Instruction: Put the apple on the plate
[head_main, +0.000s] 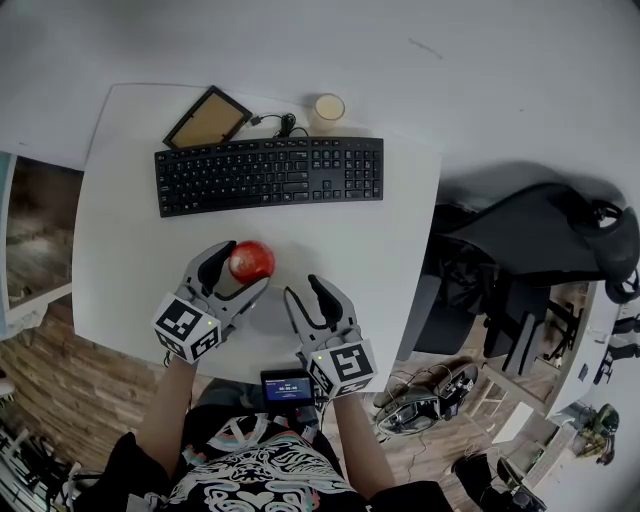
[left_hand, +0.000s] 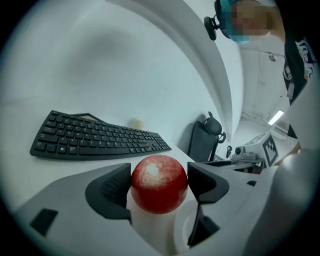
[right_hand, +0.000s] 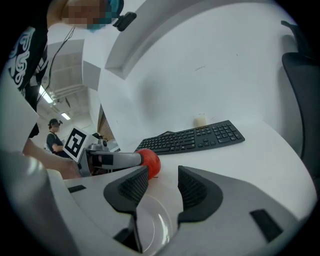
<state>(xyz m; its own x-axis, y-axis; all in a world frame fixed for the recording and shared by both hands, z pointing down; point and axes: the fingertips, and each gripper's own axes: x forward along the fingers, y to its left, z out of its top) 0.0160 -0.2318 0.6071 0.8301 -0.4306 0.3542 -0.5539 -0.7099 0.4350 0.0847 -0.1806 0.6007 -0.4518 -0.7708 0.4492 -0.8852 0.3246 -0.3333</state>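
- White surface (head_main: 130, 250) carries a black keyboard (head_main: 270, 174) and a small cup (head_main: 329, 107) behind it.
- Left gripper (head_main: 240, 268) has its fingers closed on the red apple (head_main: 251, 260), one finger on each side, in front of the keyboard.
- Right gripper (head_main: 305, 290) is just beside it, with its fingers half apart and nothing between them.
- A white plate (right_hand: 152, 225) lies on the surface below the right fingers; the apple is near it, not on it.
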